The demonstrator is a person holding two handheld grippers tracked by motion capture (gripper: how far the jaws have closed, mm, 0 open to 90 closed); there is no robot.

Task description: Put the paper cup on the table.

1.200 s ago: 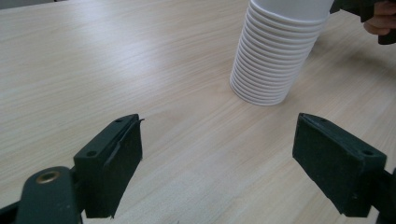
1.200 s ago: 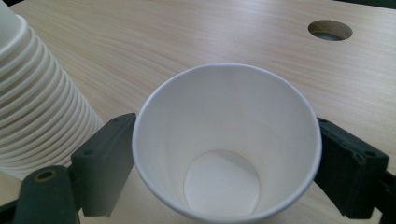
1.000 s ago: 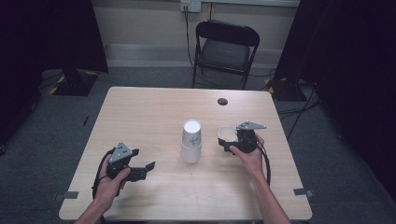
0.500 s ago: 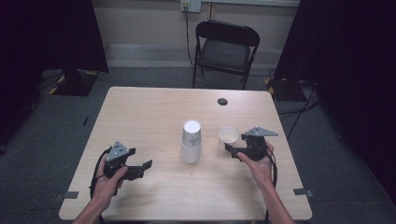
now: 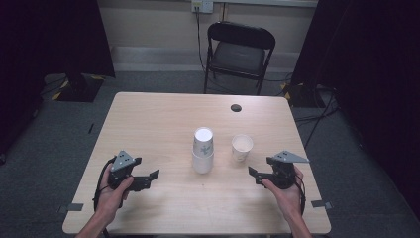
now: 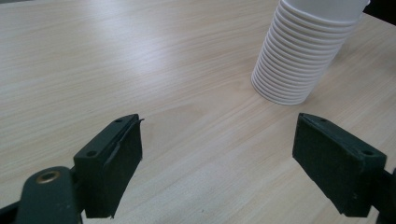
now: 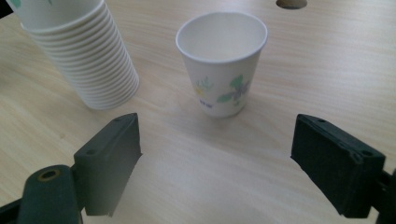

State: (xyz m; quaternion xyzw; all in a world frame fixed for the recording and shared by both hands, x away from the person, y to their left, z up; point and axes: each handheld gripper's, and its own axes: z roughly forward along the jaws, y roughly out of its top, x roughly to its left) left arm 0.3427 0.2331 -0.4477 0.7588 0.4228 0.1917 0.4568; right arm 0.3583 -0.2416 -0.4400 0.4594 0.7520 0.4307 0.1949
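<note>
A tall stack of white paper cups (image 5: 203, 151) stands upside down at the middle of the wooden table (image 5: 158, 124). Just right of it, a single paper cup (image 5: 241, 147) with a flower print stands upright and empty. My right gripper (image 5: 253, 174) is open near the front right, a short way in front of the single cup (image 7: 222, 60), with the stack (image 7: 84, 56) to its left. My left gripper (image 5: 152, 177) is open at the front left, and its jaws point toward the stack (image 6: 306, 51). Nothing sits between either pair of jaws.
A small round hole (image 5: 236, 107) is in the table top at the far right. A black folding chair (image 5: 240, 47) stands beyond the far edge. Dark curtains hang on both sides of the room.
My right gripper has let go of the single cup and drawn back toward the person, leaving it upright beside the stack. The left gripper has barely moved.
</note>
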